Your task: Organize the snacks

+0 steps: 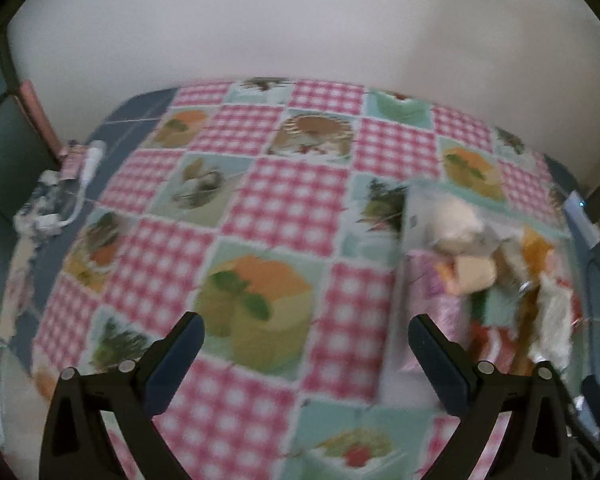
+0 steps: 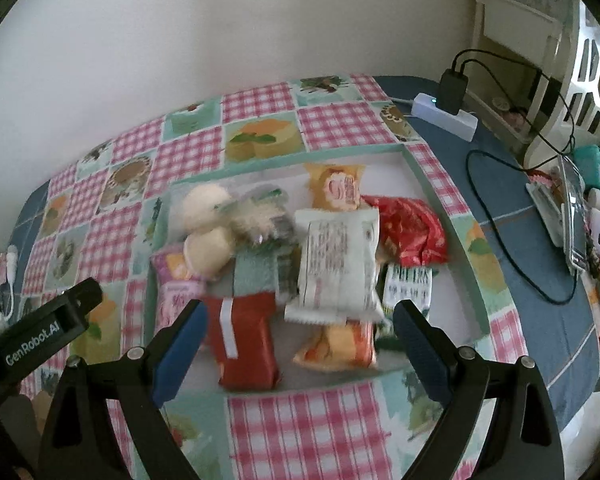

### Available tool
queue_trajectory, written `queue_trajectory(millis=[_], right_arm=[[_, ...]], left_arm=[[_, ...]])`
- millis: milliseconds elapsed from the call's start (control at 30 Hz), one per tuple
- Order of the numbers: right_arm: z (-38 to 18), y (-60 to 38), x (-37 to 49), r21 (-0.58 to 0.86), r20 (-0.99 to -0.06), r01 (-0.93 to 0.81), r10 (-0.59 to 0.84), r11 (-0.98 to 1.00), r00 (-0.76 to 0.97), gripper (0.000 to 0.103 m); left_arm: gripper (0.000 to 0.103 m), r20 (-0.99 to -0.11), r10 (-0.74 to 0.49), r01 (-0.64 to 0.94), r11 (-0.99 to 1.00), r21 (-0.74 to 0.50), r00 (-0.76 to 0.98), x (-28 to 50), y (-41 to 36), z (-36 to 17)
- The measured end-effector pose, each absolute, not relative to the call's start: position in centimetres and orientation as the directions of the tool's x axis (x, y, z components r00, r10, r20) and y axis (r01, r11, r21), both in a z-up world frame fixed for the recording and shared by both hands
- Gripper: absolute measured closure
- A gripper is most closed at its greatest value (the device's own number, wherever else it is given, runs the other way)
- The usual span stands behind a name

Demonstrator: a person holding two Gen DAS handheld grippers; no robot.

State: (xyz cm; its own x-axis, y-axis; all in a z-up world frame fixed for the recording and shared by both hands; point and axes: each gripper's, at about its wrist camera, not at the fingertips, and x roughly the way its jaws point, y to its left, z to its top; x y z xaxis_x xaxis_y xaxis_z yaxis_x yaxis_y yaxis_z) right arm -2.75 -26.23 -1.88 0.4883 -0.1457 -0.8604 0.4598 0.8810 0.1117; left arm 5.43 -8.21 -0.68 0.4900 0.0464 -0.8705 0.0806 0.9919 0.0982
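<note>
We stood over a round worktop covered by a cloth of pink gingham squares and dessert pictures, set against a pale wall. On the cloth sat a shallow clear tray with a pale green rim, and in it lay the snacks, heaped loosely and overlapping.

Our right gripper hung just above the near side of the tray, its jaws spread wide with nothing between them. Our left gripper hung over bare cloth to the left of the tray, its jaws likewise spread and empty.

Among the snacks, a white packet printed with small text rested on top in the middle. A dark red packet lay nearest us, an orange one beside it. A crinkled red foil bag sat at the right, and two pale round buns in clear wrap at the left.

We judged them all light, soft and crushable, with slick, crackly film. The buns would squash under pressure. The flat packets looked best taken across the middle of their width, or by a sealed end.

A white power strip and black cable lay beyond the tray, on the right.
</note>
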Motion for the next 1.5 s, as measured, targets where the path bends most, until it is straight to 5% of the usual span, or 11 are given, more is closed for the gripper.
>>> queue_trajectory(millis=[433,1500], right_arm=[[-2.8,-22.8,-7.5,0.048,-0.865,0.429,-0.177,0.902,0.470,0.009],[-3.1,-21.7,-7.5,0.026,-0.871,0.413,-0.182,0.911,0.457,0.009]], left_arm=[[0.000,-0.830,0.133,0.138,0.960,0.243,0.542,-0.1,-6.9,-0.7],[0.000,-0.867,0.141,0.093,0.973,0.210,0.478,0.5,-4.1,-1.6]])
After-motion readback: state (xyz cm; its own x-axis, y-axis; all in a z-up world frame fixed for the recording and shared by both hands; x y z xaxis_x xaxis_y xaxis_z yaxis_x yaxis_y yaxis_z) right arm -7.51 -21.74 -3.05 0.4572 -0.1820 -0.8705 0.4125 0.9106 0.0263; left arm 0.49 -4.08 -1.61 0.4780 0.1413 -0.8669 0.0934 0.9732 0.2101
